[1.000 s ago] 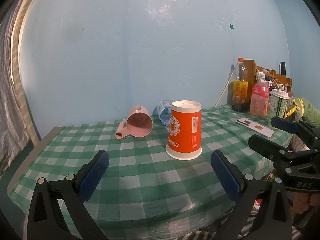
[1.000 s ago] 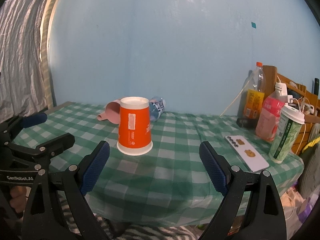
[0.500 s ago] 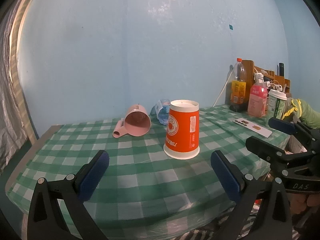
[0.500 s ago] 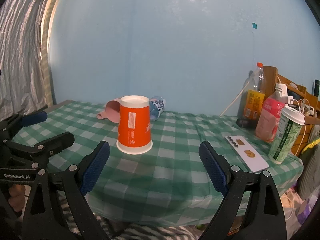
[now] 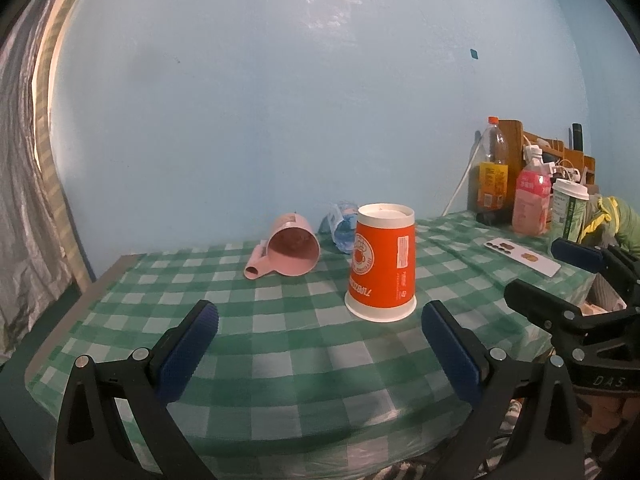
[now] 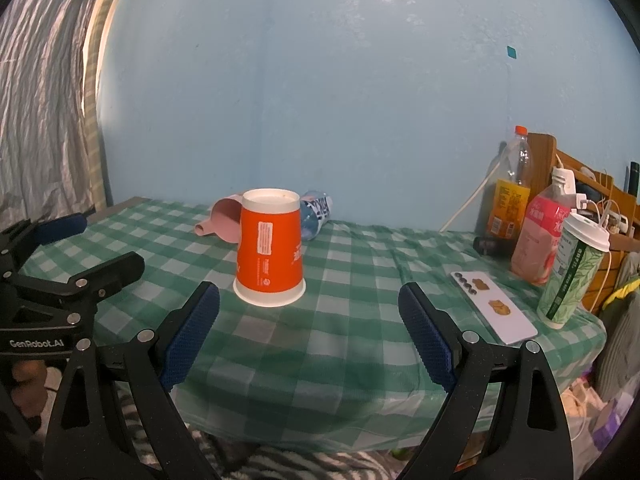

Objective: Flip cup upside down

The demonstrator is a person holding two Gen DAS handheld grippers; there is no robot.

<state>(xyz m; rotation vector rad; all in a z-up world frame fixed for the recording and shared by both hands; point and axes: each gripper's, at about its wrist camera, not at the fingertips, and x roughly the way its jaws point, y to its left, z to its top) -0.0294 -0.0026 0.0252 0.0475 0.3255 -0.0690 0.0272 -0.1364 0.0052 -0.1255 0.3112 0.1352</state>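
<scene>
Two grippers' fingers (image 5: pixel 188 354) spread wide, empty, orange cup (image 5: pixel 382 266) inverted beyond them, untouched

Left hand-held gripper (image 6: pixel 132 248) reads "GenRobot.AI" (right (image 5: pixel 560 268): "DAS")

A pink mug (image 5: pixel 291 250) lies on its side on the checked tablecloth (image 5: pixel 280 344), a crumpled water bottle (image 5: pixel 341 226) just beside it, nearer the wall.
</scene>
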